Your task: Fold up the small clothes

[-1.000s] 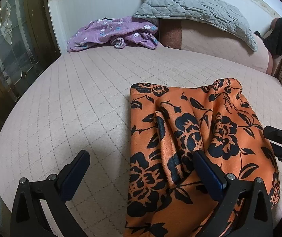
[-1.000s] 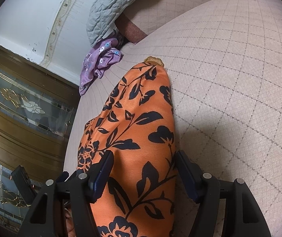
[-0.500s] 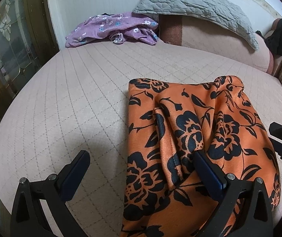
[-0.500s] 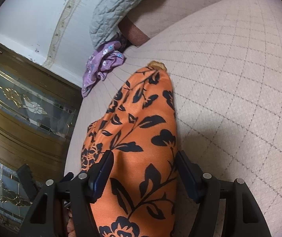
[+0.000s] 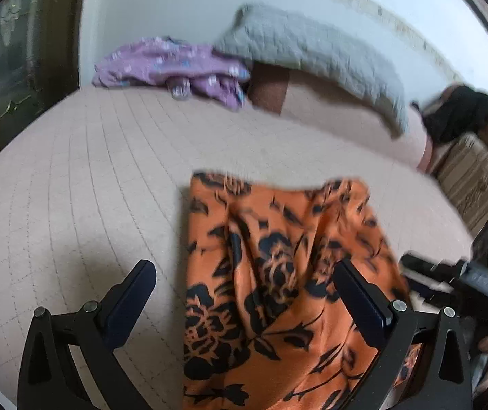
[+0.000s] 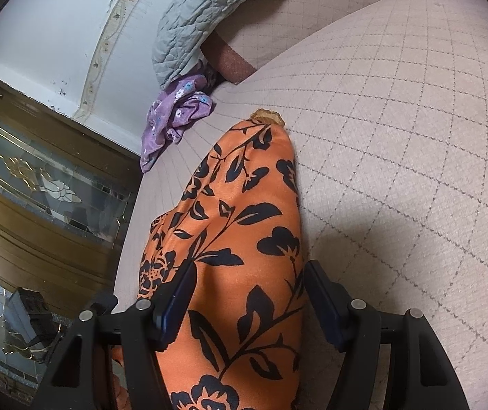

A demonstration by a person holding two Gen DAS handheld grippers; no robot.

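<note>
Orange satin-like cloth with a black flower print, the orange floral garment [image 5: 278, 283], lies on the quilted beige bed [image 5: 83, 184], filling the lower middle of the left wrist view and running away from the camera toward the upper centre, so its long axis follows the line of the fingers. The left hand-held gripper [image 5: 244, 294] is spread wide: one finger sits over bare bed at lower left, the other over the cloth at lower right, and it grips nothing. In the right wrist view the right hand-held gripper [image 6: 247, 300] is also spread, with a raised ridge of the garment [image 6: 244, 225] passing between its fingers; whether the pads touch the cloth cannot be told. Both grippers sit at the garment's near end, the right one more squarely over it. At the upper left of the left view a purple flowered garment [image 5: 172, 68] lies crumpled beside a grey quilted pillow [image 5: 315, 54]. The next fold probably needs a pinch on this near edge.
</note>
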